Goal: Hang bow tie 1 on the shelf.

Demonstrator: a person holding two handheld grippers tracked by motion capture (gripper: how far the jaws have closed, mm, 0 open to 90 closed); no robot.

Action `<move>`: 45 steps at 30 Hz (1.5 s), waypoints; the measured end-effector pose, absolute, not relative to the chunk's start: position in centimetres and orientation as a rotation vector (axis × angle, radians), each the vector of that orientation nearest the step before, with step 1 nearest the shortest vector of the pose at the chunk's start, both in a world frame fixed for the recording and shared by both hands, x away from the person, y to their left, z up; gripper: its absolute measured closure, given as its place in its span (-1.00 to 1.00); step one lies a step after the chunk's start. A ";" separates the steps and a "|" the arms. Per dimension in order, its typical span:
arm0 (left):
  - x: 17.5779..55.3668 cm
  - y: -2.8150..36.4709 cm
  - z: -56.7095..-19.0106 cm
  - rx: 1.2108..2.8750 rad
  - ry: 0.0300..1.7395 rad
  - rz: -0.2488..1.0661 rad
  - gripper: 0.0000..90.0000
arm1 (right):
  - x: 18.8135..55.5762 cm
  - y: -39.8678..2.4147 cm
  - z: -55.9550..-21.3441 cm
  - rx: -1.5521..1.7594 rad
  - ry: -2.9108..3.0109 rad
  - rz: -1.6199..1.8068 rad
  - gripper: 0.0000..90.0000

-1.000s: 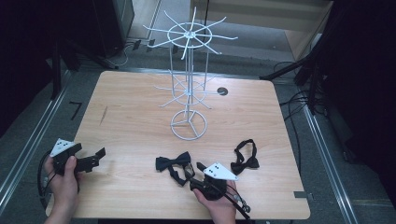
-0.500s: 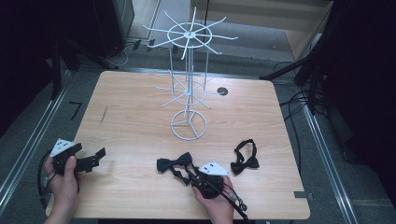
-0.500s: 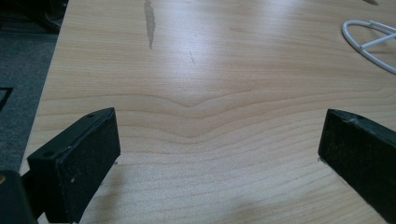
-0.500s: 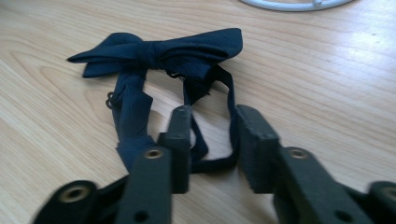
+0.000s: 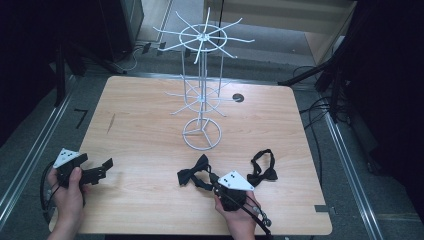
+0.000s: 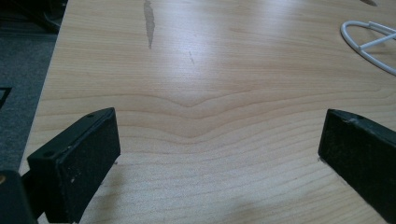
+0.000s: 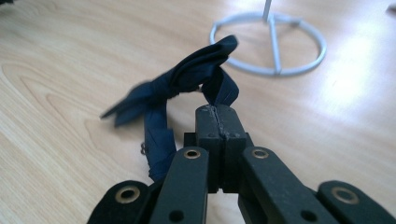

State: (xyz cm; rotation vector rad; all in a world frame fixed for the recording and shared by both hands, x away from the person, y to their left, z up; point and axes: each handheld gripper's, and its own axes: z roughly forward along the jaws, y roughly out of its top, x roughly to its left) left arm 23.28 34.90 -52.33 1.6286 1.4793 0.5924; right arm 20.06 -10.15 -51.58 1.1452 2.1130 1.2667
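Observation:
A dark blue bow tie lies on the wooden table in front of the white wire stand. My right gripper has just been closing and is now shut on the tie's strap; in the right gripper view the bow tie bunches up just beyond the pinched tips of the right gripper. A second black bow tie lies to its right, untouched. My left gripper rests near the table's left front corner, and the left gripper stands wide open over bare wood.
The stand's round base ring sits just beyond the held tie, with tiers of thin arms above it. A small dark hole marks the table's far side. Dark equipment and cables surround the table.
My right gripper has edged toward the blue bow tie and its jaws have shut on the strap. The left hand has stayed where it was.

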 end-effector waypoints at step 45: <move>23.2 35.0 -52.3 1.622 1.477 0.587 -1.00 | 21.9 -8.5 -42.8 0.908 1.885 1.411 1.00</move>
